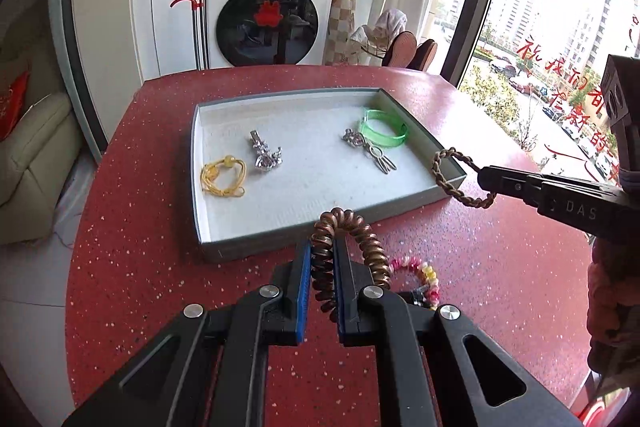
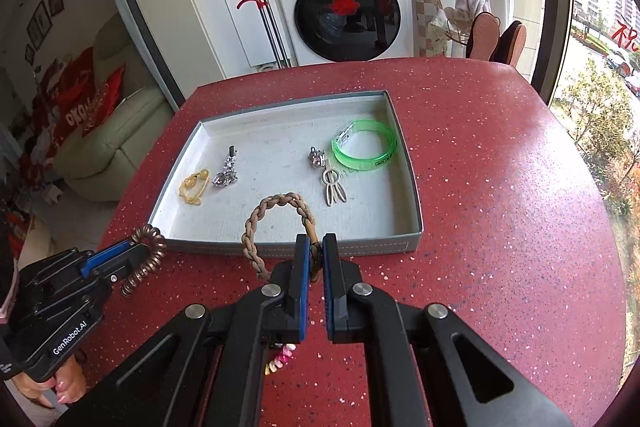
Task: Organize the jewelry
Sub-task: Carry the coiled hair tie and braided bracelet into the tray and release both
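the left gripper [image 1: 322, 259] is closed on a brown coil hair tie [image 1: 348, 255], pinched at one side so that the rest of the loop springs free above and beside the fingertips, over the table just short of the tray's near wall. the right gripper [image 2: 316, 251] is likewise clamped on a braided brown bracelet [image 2: 276, 227], gripped at its clasp end so the ring stands up ahead of the fingers, at the near rim of the tray [image 2: 416, 227]. both pieces are held at their edges, probably so they can drop flat when released. the shallow grey tray sits on the red speckled table [image 2: 500, 227] and already holds a yellow cord bracelet [image 2: 194, 185], a silver clip [image 2: 226, 171], a silver keyring charm [image 2: 328, 175] and a green wristband [image 2: 366, 147], laid well apart, which suggests each piece gets its own spot. a pink and yellow bead bracelet [image 1: 420, 277] lies on the table outside the tray, near the left gripper, apparently awaiting its turn.
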Demonstrator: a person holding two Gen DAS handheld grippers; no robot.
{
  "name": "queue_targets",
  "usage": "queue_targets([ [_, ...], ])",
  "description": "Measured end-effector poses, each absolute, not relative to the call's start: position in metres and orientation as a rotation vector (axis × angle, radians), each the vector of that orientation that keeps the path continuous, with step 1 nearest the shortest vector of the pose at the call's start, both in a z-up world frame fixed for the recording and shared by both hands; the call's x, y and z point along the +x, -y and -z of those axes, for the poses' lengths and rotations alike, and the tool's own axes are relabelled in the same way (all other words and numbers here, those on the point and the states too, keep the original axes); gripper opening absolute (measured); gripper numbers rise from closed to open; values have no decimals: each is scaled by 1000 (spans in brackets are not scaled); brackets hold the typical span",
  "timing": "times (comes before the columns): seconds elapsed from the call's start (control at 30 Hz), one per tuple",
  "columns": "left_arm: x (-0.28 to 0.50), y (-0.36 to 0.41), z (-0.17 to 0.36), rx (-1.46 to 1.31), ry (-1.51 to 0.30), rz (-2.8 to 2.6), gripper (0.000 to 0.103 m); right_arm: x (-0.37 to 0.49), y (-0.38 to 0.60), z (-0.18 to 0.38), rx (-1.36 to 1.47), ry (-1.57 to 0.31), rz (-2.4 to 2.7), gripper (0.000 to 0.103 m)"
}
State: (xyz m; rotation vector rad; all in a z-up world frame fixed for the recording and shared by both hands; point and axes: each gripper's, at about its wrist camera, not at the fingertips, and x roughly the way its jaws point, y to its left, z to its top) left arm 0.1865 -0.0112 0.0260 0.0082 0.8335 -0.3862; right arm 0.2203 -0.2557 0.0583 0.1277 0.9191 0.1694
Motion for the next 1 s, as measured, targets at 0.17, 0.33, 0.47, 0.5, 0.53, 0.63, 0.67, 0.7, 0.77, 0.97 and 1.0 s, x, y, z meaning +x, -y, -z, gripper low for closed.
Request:
queue_targets([
  [0.17,222,13,-32,1,-822,376,28,250,251,-51,123,-941,-160,7],
  [0.33,256,17,-27,8,-838,354,28,277,249,-36,130,-972,-153,7],
  [0.47,278,19,-13,10,-870,330,28,297,250,-19,126,-1003,-140,7],
  [0.5,283,20,-9,9,-882,327,28,301,250,-16,129,-1012,-138,7],
  [0.53,288,21,-4,11,-892,323,28,304,250,-12,134,-1020,-134,7],
  [0.63,298,25,7,27,-920,307,28,311,254,0,148,-1044,-117,7],
  [0.67,301,26,10,31,-927,305,28,313,255,4,151,-1051,-111,7],
  [0.7,304,27,13,34,-932,302,28,316,256,8,153,-1056,-107,7],
  [0.77,309,30,18,49,-937,294,28,320,258,13,157,-1064,-97,7],
  [0.97,323,38,32,81,-954,255,28,334,259,20,150,-1058,-69,7],
  [1.0,324,39,34,86,-955,244,28,335,259,20,148,-1051,-66,7],
])
